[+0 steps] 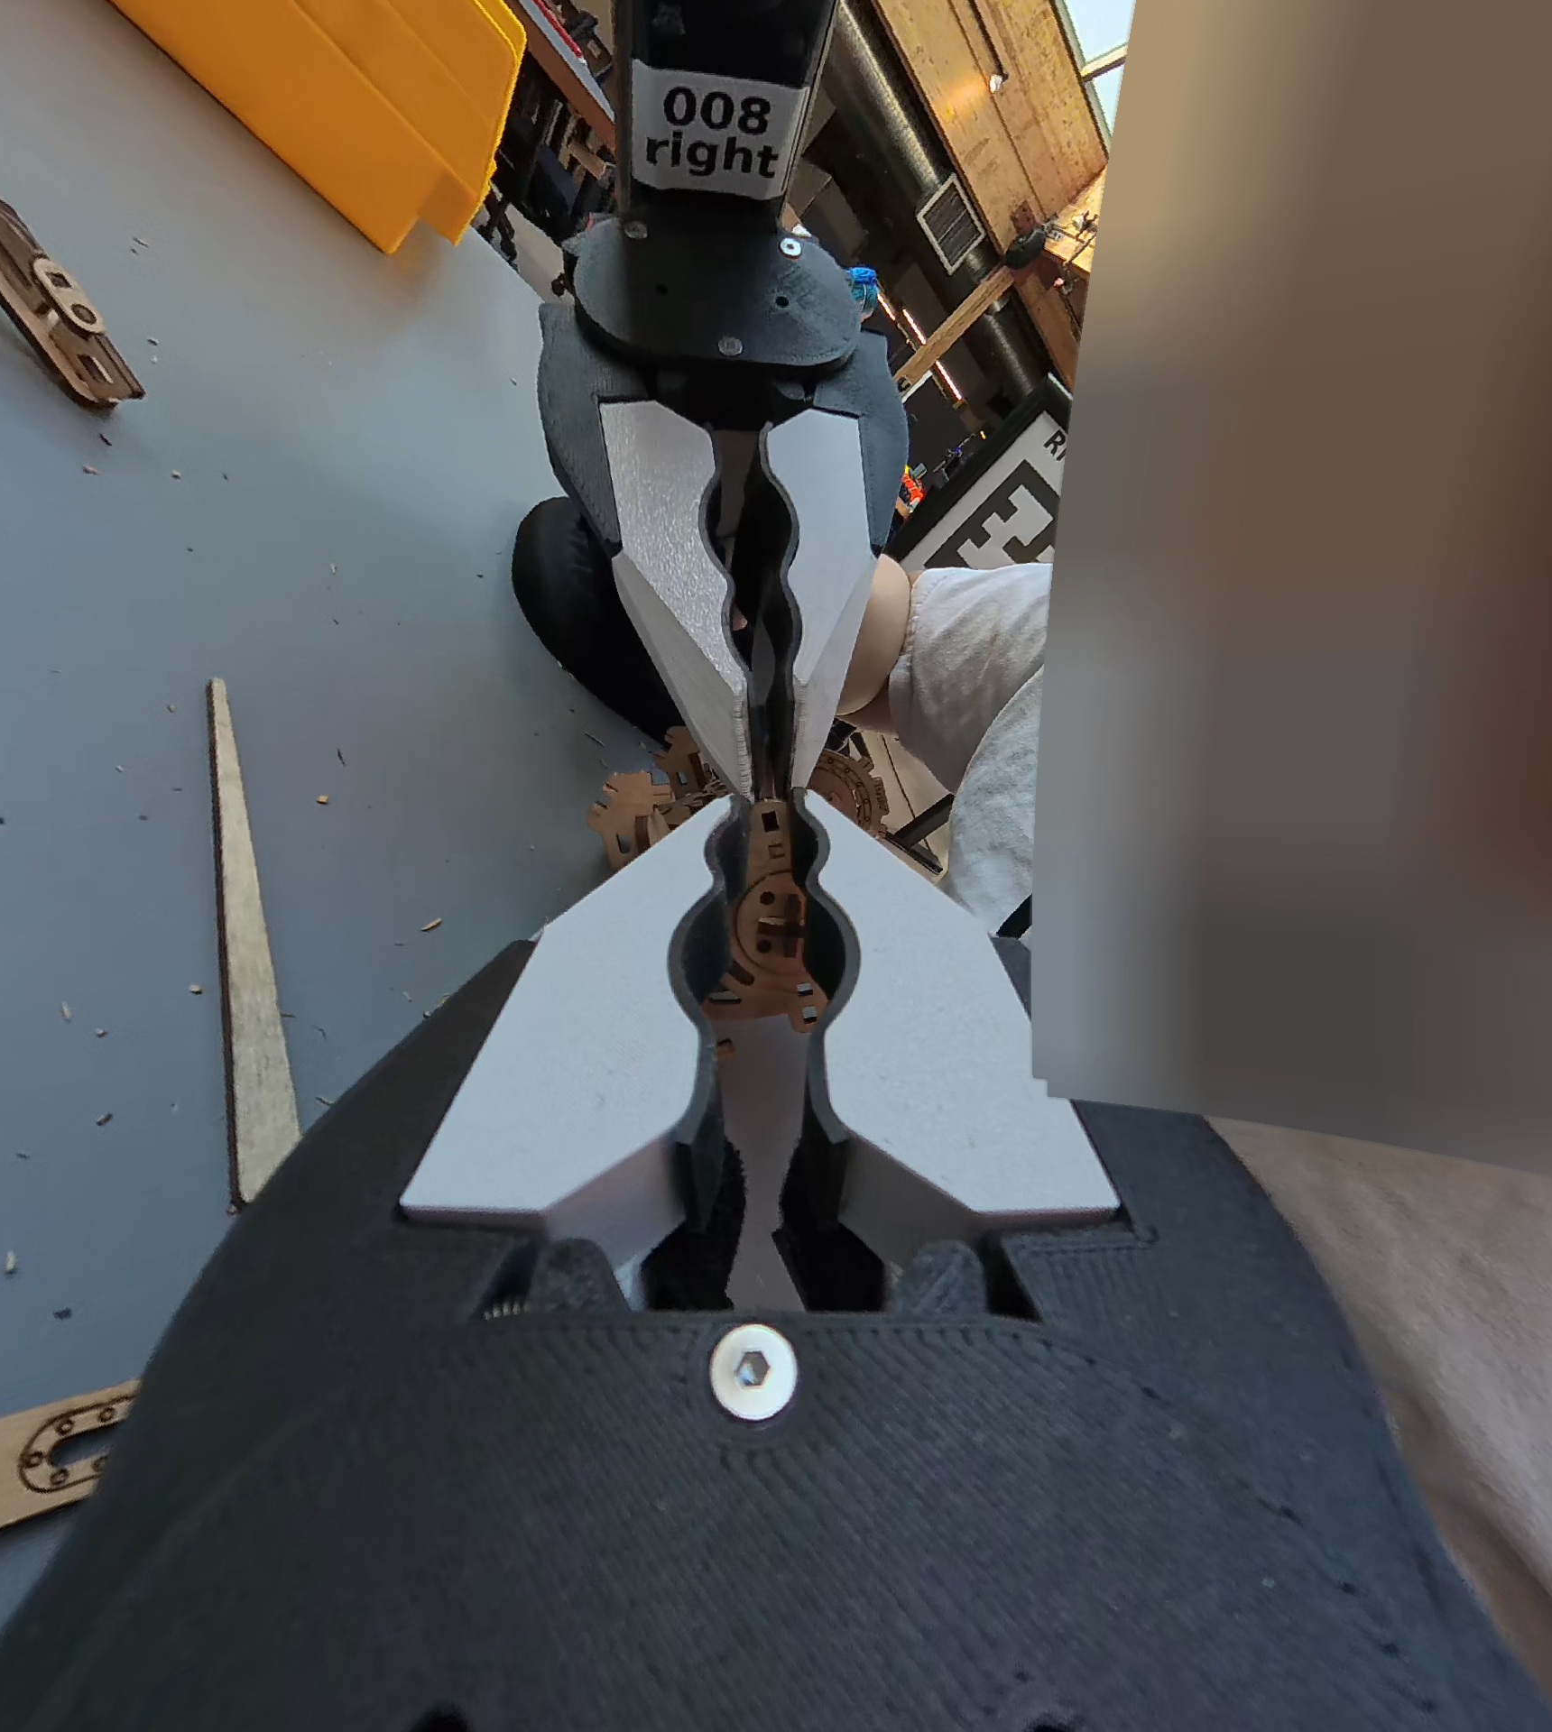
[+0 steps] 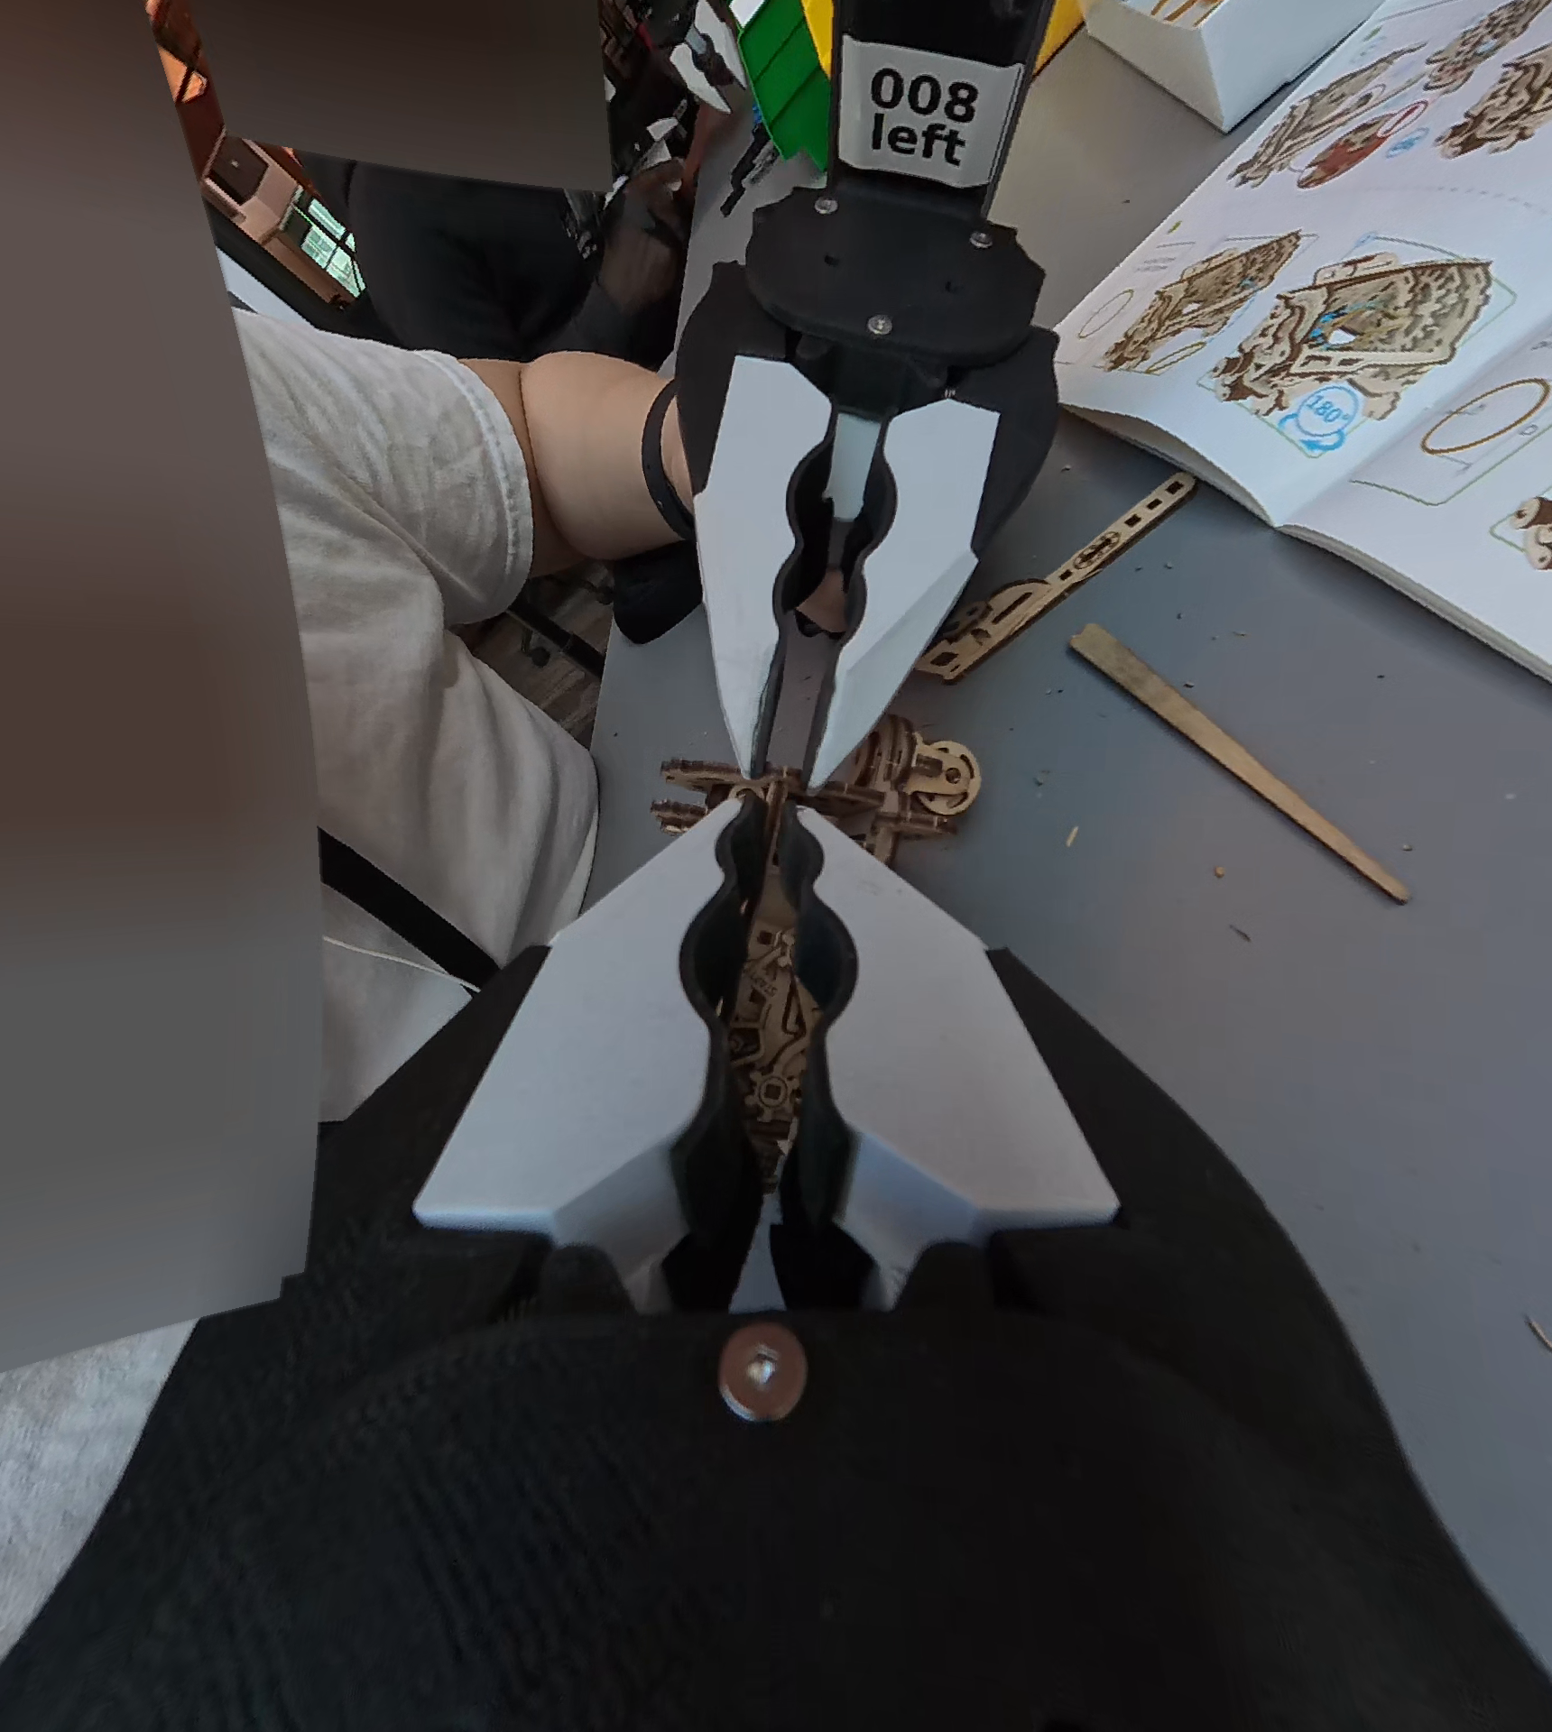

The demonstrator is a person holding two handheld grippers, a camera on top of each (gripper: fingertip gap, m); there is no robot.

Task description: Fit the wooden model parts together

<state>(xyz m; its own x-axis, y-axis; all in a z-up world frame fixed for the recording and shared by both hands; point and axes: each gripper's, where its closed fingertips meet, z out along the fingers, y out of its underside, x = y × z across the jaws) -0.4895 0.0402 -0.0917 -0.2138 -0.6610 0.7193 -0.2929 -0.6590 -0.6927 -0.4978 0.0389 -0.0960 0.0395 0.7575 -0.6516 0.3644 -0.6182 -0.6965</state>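
My left gripper (image 1: 768,811) is shut on a flat round wooden part (image 1: 768,928) with slots, which shows between its jaws. My right gripper (image 2: 772,815) is shut on a thin engraved wooden part (image 2: 768,1031), seen edge-on. The two grippers meet tip to tip over the grey table (image 1: 332,609). The right gripper (image 1: 768,783) comes down from the top of the left wrist view. The left gripper (image 2: 782,764) does the same in the right wrist view. A wooden gear assembly (image 2: 903,787) sits right at the tips and also shows in the left wrist view (image 1: 641,815).
A tapered wooden stick (image 1: 247,937) (image 2: 1241,759) lies on the table. Slotted wooden strips (image 1: 32,272) (image 1: 3,1471) (image 2: 1063,572) lie nearby. An open instruction booklet (image 2: 1410,328), a white box (image 2: 1222,47) and a yellow bin (image 1: 332,103) stand farther back. A person's sleeve (image 2: 397,562) is close. Only a small space, under 4 cm, lies between the two pairs of fingers.
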